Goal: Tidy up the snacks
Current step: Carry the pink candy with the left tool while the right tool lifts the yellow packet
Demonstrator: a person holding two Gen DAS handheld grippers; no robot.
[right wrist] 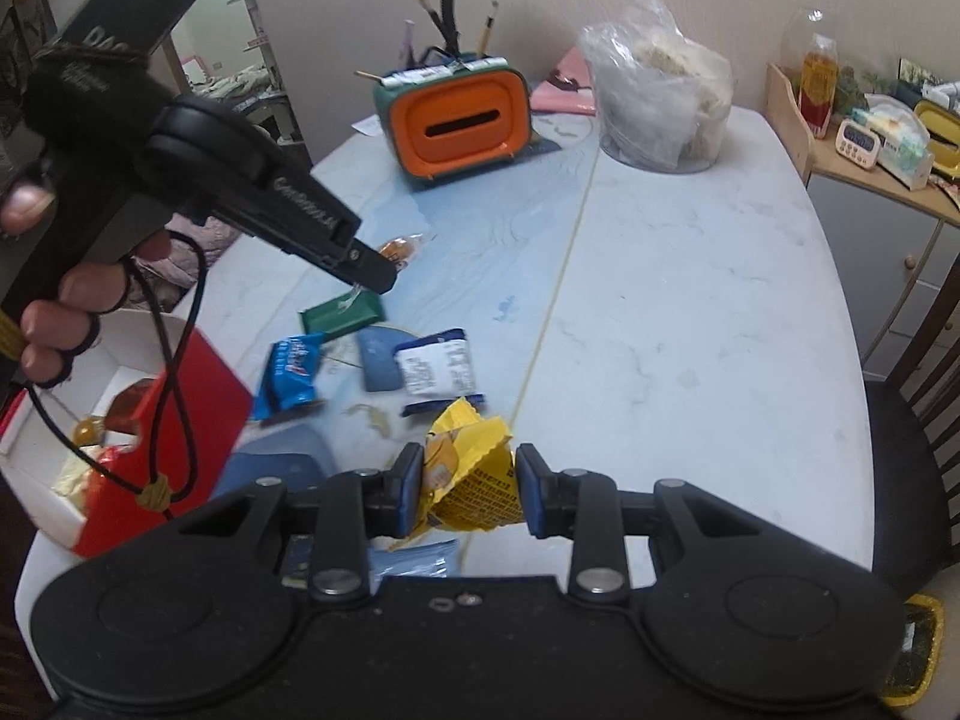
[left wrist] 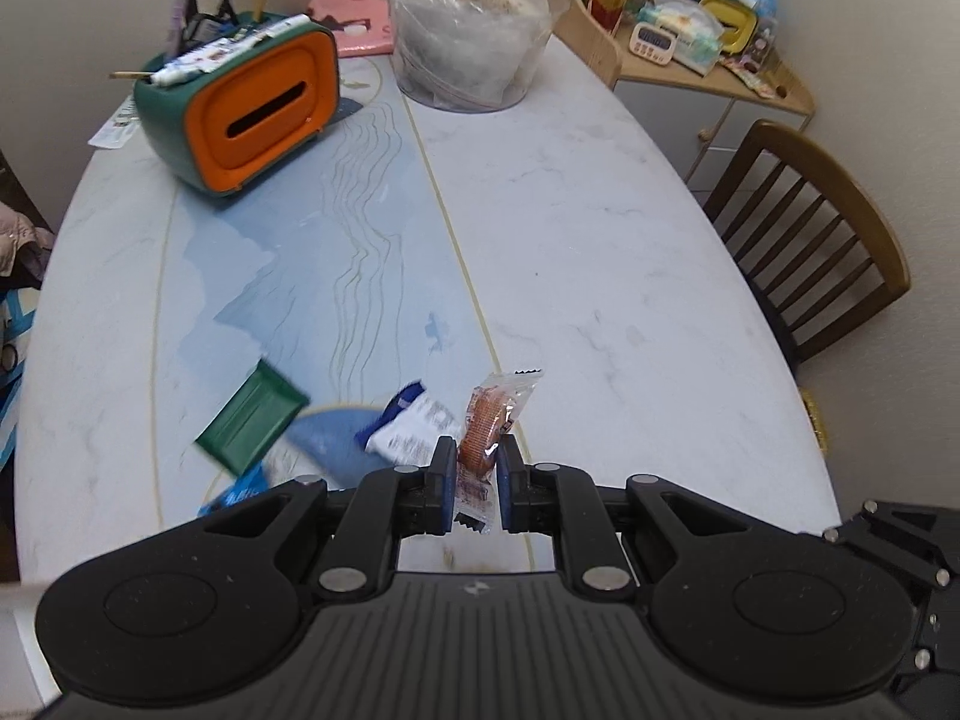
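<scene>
My left gripper (left wrist: 474, 468) is shut on an orange snack in a clear wrapper (left wrist: 483, 435) and holds it above the table. In the right wrist view the left gripper (right wrist: 366, 276) shows from the side with that snack (right wrist: 399, 252) at its tip. My right gripper (right wrist: 468, 480) is shut on a crumpled yellow snack packet (right wrist: 474, 468). On the table lie a green packet (left wrist: 252, 417) (right wrist: 342, 315), a white and blue packet (left wrist: 408, 426) (right wrist: 435, 366) and a blue packet (right wrist: 294, 372). A red box (right wrist: 198, 414) with a white inside holds several snacks at the left.
An orange and green tissue box (left wrist: 252, 114) with pens behind it stands at the back left of the marble table (left wrist: 600, 240). A clear plastic bag in a tub (left wrist: 468, 30) stands at the back. A wooden chair (left wrist: 816, 234) and a cluttered side cabinet (left wrist: 708, 48) are on the right.
</scene>
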